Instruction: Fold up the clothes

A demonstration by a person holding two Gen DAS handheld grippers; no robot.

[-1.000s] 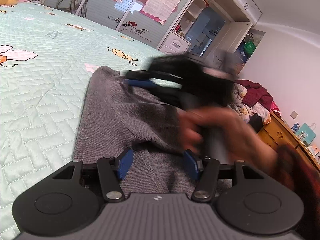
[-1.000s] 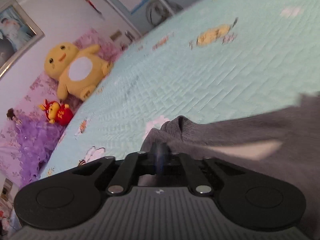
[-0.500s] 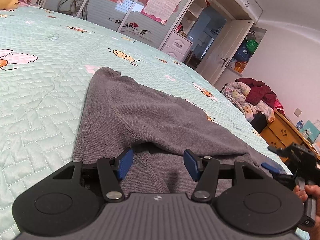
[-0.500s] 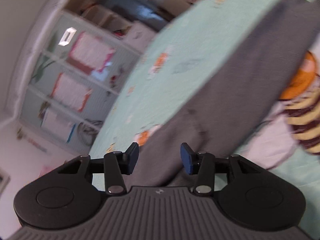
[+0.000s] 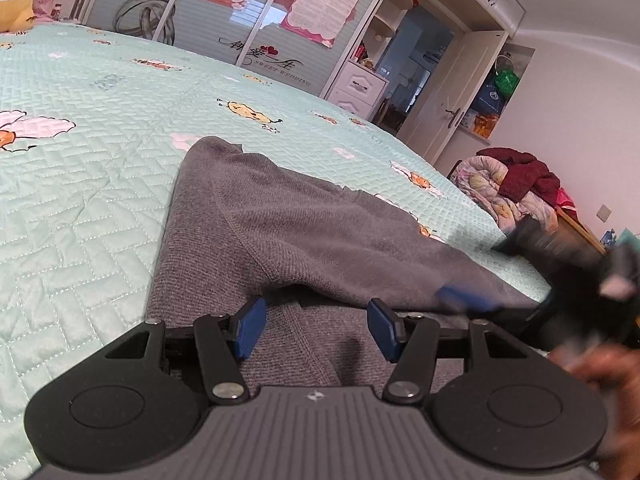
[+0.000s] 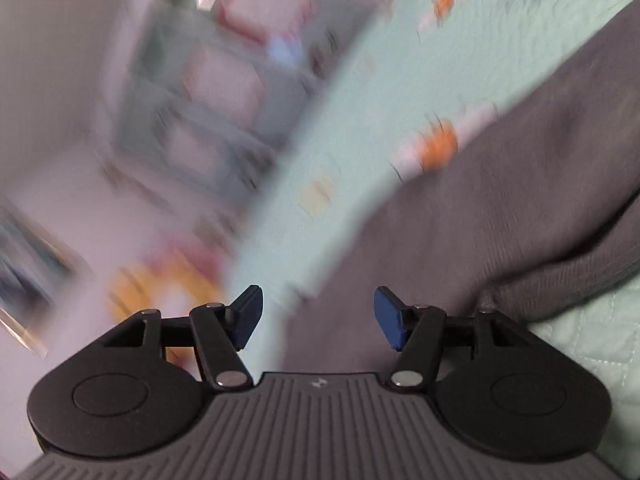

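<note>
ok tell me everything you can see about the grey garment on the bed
The grey garment is a knit, sweater-like piece with a fine ribbed weave and a stitched seam curving across it. It lies spread on the mint quilted bedspread, with one part folded diagonally over the lower layer, leaving a raised edge and a dark gap beneath. The left hand-held gripper hovers open over its near end, pads not pressing it. The right hand-held gripper, also open, holds nothing; grey fabric lies beyond it.

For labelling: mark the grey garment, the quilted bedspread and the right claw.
grey garment (image 5: 304, 224): left wrist view, on the folded-over upper layer.
quilted bedspread (image 5: 80, 200): left wrist view, on bare mint quilting left of the garment.
right claw (image 6: 316, 318): right wrist view, midway between its blue fingertips.
</note>
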